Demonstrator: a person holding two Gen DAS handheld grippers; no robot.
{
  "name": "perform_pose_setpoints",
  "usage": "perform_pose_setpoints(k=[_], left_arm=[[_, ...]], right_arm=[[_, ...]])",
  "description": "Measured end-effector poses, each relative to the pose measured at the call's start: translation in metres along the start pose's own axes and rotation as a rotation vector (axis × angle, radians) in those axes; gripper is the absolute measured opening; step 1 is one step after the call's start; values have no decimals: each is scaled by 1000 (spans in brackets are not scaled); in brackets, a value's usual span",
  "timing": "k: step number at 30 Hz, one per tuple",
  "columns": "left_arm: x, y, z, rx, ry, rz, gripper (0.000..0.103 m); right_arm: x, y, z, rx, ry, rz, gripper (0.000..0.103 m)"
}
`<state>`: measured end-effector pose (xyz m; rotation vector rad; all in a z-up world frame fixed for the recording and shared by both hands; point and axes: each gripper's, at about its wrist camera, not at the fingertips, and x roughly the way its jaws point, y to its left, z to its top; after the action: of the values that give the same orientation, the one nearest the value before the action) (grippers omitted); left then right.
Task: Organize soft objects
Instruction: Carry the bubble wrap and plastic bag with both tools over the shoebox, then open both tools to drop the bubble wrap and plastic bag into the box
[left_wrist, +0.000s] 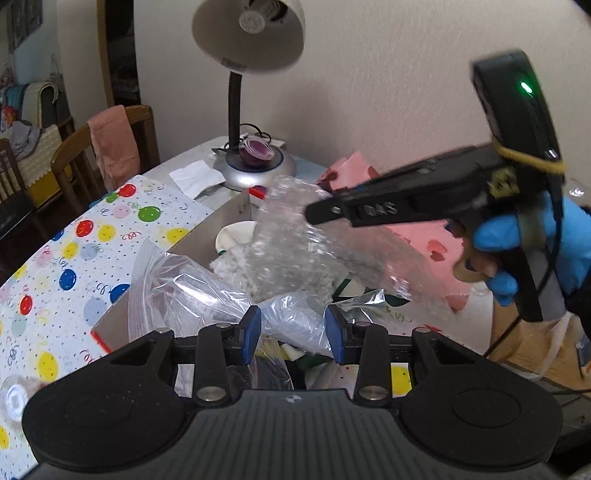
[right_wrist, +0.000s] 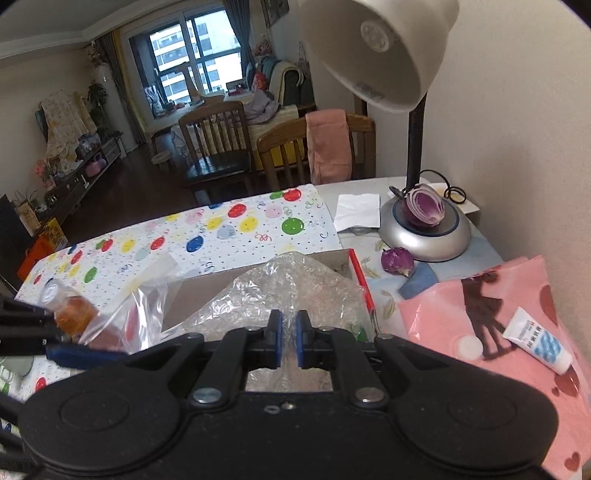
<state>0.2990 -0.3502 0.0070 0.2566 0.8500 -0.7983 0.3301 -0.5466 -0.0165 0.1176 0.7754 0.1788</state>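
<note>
While the bubble wrap (right_wrist: 295, 291) is hanging over the cardboard box (left_wrist: 218, 230), the right gripper (right_wrist: 289, 338) is pinching it tight. Beside it, the left gripper (left_wrist: 293, 328) is clamping a clear zip bag (left_wrist: 192, 291) above the balloon tablecloth (right_wrist: 229, 229).

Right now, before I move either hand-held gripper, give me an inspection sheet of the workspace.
Surface: table with balloon-print cloth.
Job's things: bubble wrap; clear zip bag; both over the open cardboard box.
Clutter: desk lamp, halved red onion, pink heart-print sheet, small tube, white paper.
Grippers: left hand-held gripper closed on the zip bag; right hand-held gripper shut on the bubble wrap.
Cables: lamp cord coiled behind the base.
Surroundings: wooden chairs, window.
</note>
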Motion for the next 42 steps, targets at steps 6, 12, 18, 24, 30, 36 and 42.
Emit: perform_pose_setpoints(k=[6,12,18,24,30,36,42], left_arm=[[25,6,5,16,44,7,37],[45,17,4,1,78,35,37],[64,26,-1,-33,113,50,37],[79,28,-5,-55,143,38,37],[94,24,-12,-67,172,46,38],[95,21,-17,-86,158,40,55],[86,18,-24,-123,108,19,67]], right_arm=[[40,-4,11,17,41,8,7],[69,-7,10,33,78,12,8],[86,-11,1,51,115,12,10],[92,-13,-5,43,134,10,11],[90,-11,-7,30,133,20,19],[80,-5,-7,2,124,37,36],[61,0,-7,-6,99,53,50]])
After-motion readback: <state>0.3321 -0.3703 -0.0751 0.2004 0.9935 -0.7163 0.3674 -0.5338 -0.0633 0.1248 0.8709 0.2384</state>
